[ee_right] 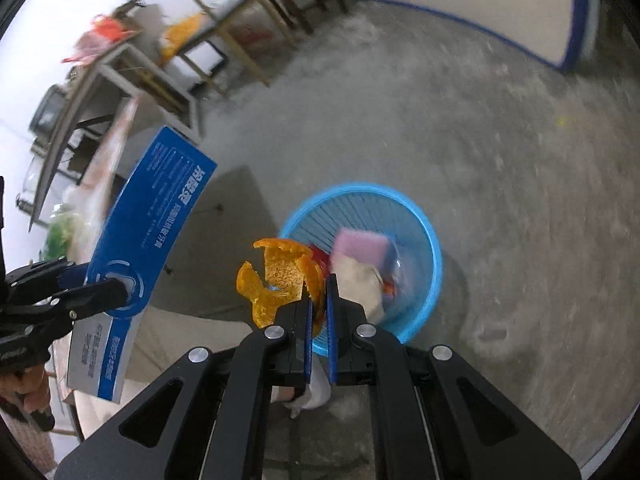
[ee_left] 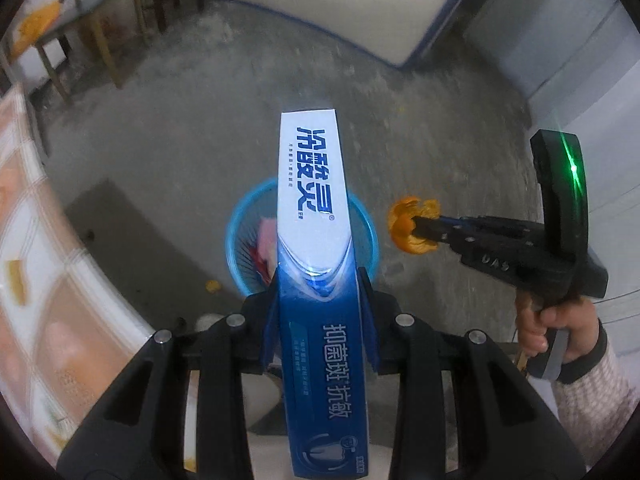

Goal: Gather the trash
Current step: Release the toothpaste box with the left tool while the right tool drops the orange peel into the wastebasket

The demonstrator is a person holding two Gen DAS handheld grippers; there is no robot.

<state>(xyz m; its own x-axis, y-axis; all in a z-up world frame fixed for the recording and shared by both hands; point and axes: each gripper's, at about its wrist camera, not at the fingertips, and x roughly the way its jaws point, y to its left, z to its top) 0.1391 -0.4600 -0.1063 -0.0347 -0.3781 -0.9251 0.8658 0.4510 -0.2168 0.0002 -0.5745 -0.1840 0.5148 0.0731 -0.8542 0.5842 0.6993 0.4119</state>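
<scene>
Toothpaste box (ee_left: 316, 264), pinched lengthwise in the left hand-held gripper (ee_left: 320, 292), points straight over the blue basket (ee_left: 240, 236) on the floor. Right hand-held gripper (ee_right: 319, 292), pressed together on orange peel (ee_right: 280, 276), hangs beside the basket's rim; both sit about equally near.

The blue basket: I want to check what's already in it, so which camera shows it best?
The right wrist view: the blue basket shows nearly whole, with pink and pale trash inside, only its near rim hidden by the right gripper and orange peel. In the left wrist view the toothpaste box covers its middle.
</scene>
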